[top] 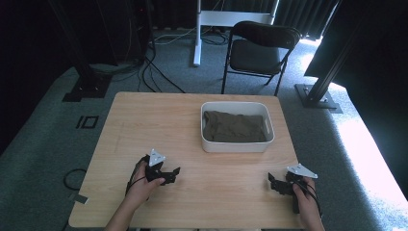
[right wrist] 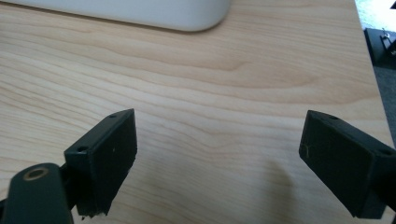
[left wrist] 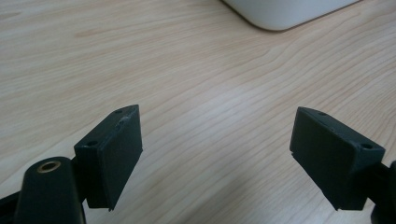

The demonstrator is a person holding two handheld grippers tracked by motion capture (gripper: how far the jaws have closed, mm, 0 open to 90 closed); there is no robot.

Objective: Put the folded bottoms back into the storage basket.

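Two claws are resting low over the wooden bench (top: 159, 125) in the high view, the left claw (top: 174, 174) at about seven o'clock and the right claw (top: 273, 182) at about five o'clock, both spread wide and gripping nothing. Sitting toward one o'clock is a white bin (top: 236, 145), and a dark olive cloth (top: 234, 127) is lying crumpled inside it, matte and softly creased. Looking along the left claw (left wrist: 215, 154), its jaws are gaping over bare wood, with the bin's rounded corner (left wrist: 285, 14) at twelve o'clock. Looking along the right claw (right wrist: 217, 161), the jaws are likewise standing apart, the bin wall (right wrist: 140, 11) at eleven o'clock. Reaching well probably means coming down over the rim and pinching a raised fold.
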